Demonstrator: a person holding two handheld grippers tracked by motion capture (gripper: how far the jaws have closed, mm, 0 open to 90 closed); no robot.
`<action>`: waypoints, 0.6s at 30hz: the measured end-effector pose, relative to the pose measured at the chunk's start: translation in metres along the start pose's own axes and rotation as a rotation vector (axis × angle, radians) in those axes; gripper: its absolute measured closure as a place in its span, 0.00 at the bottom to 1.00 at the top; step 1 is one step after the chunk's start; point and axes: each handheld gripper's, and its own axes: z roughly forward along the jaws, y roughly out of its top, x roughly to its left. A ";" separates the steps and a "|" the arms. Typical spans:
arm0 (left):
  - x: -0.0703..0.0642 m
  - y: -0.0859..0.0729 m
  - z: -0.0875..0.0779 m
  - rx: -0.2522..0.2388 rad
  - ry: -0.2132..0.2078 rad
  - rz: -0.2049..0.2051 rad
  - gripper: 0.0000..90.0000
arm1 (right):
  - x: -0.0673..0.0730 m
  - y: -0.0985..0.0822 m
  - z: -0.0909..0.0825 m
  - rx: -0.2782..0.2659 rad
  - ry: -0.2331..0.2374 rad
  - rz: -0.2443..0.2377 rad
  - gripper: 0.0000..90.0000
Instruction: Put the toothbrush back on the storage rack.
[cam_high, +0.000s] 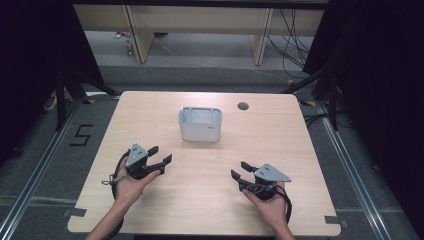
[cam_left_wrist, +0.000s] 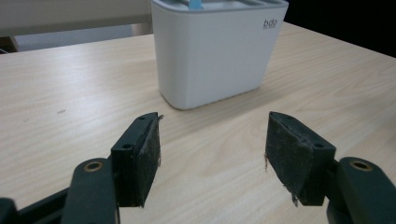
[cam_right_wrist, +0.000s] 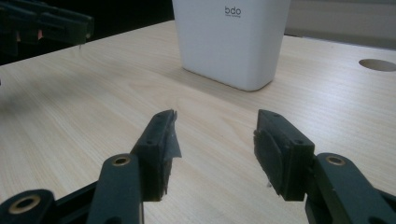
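Left gripper (cam_high: 159, 160) sits low over the bench (cam_high: 150, 210), jaws spread wide with nothing between them, aimed toward the white container (cam_high: 200, 125). Right gripper (cam_high: 239, 170) is the same story: jaws wide apart, empty, hovering just above the wood and angled in toward that container too. From the left gripper view the container (cam_left_wrist: 215, 51) stands upright a little beyond the jaws, something blue poking up at its rim. It sits mid-bench toward the far edge, near a round cable hole (cam_high: 243, 106).

White container (cam_high: 200, 125), pale wooden table (cam_high: 200, 200)
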 end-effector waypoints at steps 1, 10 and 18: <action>0.000 -0.004 -0.002 0.003 0.010 -0.001 0.39 | 0.000 0.000 0.000 0.005 0.006 -0.001 0.54; 0.001 -0.022 -0.007 -0.009 0.016 0.007 0.38 | 0.000 0.000 0.000 -0.001 -0.001 -0.002 0.54; -0.002 -0.024 -0.008 -0.041 0.015 0.034 0.38 | 0.000 -0.002 0.002 0.005 0.006 -0.018 0.54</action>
